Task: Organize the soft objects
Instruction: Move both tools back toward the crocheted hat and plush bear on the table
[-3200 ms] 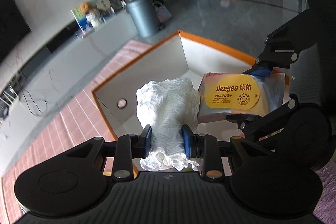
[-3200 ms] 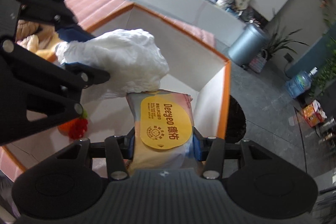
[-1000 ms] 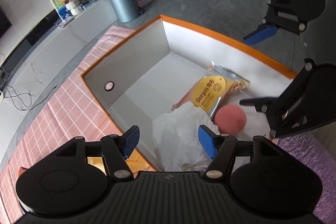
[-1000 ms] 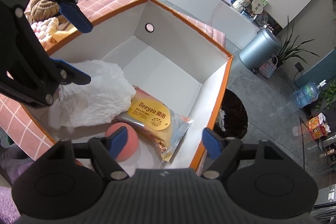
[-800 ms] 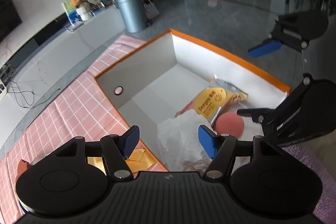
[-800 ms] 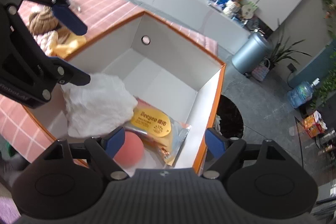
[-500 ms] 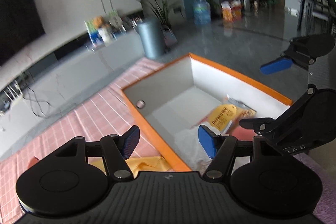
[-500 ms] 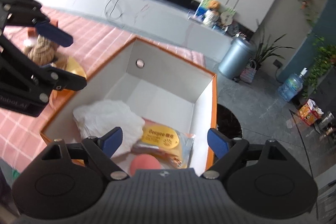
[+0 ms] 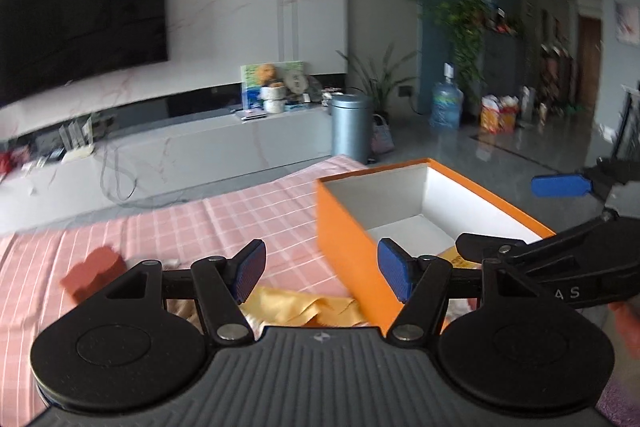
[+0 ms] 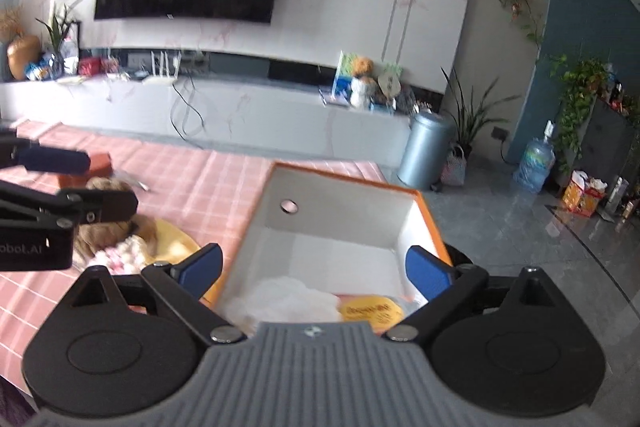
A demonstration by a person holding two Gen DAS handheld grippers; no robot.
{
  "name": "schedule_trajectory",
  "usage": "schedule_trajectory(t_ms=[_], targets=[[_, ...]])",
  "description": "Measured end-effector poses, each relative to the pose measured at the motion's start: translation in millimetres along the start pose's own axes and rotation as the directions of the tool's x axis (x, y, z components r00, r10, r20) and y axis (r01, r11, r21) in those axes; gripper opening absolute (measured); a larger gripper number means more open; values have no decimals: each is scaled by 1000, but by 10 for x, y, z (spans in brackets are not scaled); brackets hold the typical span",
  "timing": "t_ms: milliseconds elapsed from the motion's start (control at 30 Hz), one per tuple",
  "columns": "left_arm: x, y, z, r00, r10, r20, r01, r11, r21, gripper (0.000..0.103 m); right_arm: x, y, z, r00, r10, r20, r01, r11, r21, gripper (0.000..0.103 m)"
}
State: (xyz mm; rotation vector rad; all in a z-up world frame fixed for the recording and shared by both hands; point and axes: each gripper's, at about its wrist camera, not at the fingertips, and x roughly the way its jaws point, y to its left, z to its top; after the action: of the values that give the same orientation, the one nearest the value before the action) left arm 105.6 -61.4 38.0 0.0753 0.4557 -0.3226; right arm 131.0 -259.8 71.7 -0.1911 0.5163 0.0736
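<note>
The orange box with a white inside stands on the pink checked cloth. In it lie a crumpled white bundle and a wipes pack with a yellow label. My right gripper hovers at the box's near end; its jaws are opening and nothing is held between them. My left gripper is open and empty, left of the orange box, above a yellow cloth. Plush toys lie on that yellow cloth, below the left gripper.
A red-brown block lies on the checked cloth to the left. The right gripper reaches over the box's right side. Beyond the table are a grey bin, a low white TV bench and glossy floor.
Both grippers have let go of the white bundle and the wipes pack, which now lie in the box. Both have drawn back, risen and tipped up. The right jaws have spread wider.
</note>
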Motion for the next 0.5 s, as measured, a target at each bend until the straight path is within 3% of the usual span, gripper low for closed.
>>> schedule_trajectory(t_ms=[133,300,500], targets=[[-166,255,-127,996,74,46,-68,991,-119,77,-72,263,-28,997,21,68,-21,1000,5,97],[-298,507,-300,985,171,11,-167,973,-159,81,-75,592,-11,993,68,93,-70,997,22,100],[-412,768,-515,979,205,-6,-201,955,-217,83,-94,1024,-100,986,124,114,-121,992,-31,100]])
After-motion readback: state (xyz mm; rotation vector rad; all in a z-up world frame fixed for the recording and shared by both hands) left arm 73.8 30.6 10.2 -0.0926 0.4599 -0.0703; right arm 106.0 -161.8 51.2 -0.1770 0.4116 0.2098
